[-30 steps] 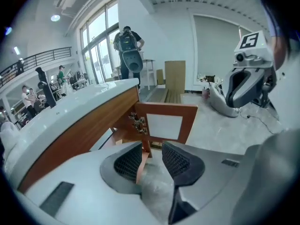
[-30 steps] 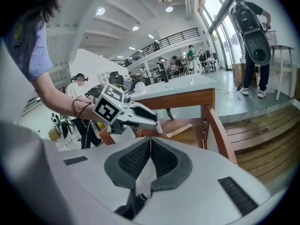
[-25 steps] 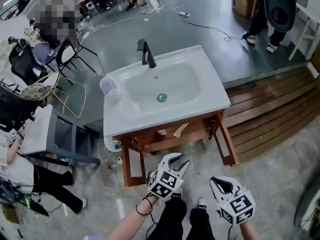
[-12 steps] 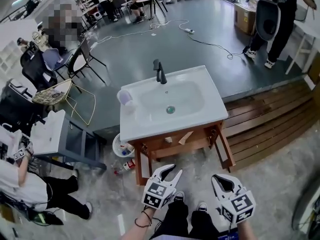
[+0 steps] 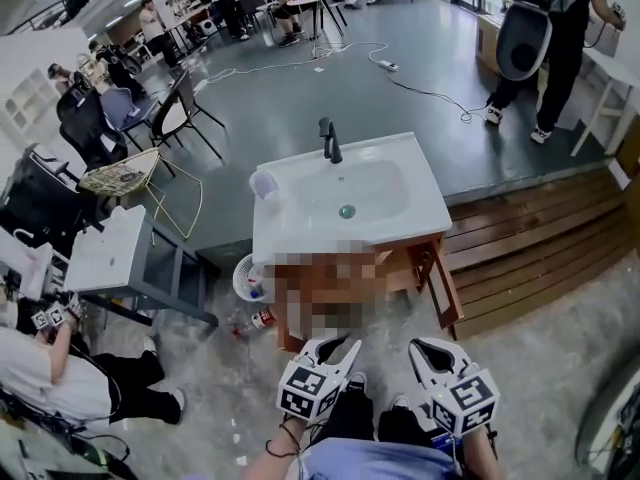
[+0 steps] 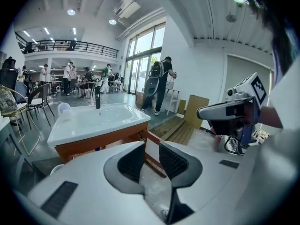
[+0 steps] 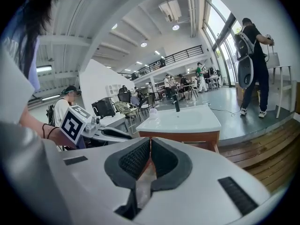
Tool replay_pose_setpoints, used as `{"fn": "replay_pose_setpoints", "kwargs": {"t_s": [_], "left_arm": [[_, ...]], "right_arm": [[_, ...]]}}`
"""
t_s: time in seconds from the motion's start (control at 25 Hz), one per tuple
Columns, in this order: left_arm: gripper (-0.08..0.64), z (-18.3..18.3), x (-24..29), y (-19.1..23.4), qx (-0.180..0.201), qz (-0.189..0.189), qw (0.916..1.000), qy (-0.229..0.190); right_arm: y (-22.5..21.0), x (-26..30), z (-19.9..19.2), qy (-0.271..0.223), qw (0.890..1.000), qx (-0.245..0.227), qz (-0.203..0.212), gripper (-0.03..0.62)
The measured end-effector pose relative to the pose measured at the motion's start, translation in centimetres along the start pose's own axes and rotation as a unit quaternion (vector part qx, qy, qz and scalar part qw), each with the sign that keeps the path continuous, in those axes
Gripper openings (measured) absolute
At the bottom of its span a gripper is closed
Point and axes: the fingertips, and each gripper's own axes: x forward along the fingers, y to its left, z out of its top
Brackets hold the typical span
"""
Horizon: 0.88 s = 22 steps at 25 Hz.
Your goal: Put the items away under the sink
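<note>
Left gripper [image 6: 151, 146]: jaws apart by a narrow gap, nothing between them. Right gripper [image 7: 150, 140]: jaws pressed together, nothing caught in them. We hold both low by our feet, pointing toward the sink [image 5: 345, 196] and well apart from it.

Sink is a white basin on a wooden cabinet [image 5: 445, 293]. There's a black faucet [image 5: 328, 140] at the back edge and a clear cup [image 5: 264, 183] on the back-left corner of the top.

Items are on the floor to the left of the cabinet. We see a white basket [image 5: 238, 280] with something in it, and near it a small bottle [image 5: 262, 319] with a red label lying on its side. The label print is too small to read.

The only markings we can make out are the black-and-white squares on each marker cube [image 5: 305, 391].
</note>
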Motion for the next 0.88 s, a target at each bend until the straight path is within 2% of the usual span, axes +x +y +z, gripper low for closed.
{"fn": "replay_pose_setpoints", "kwargs": {"t_s": [0.56, 0.88], "left_arm": [[0.092, -1.3, -7.1, -3.4, -0.044, 0.075, 0.9954, -0.041], [0.087, -1.4, -9.1, -4.2, -0.049, 0.095, 0.9931, -0.047]], "right_arm": [[2.6, -3.0, -1.5, 0.002, 0.999, -0.02, 0.041, 0.02], [4.0, -2.3, -2.7, 0.012, 0.998, -0.023, 0.061, 0.02]]}}
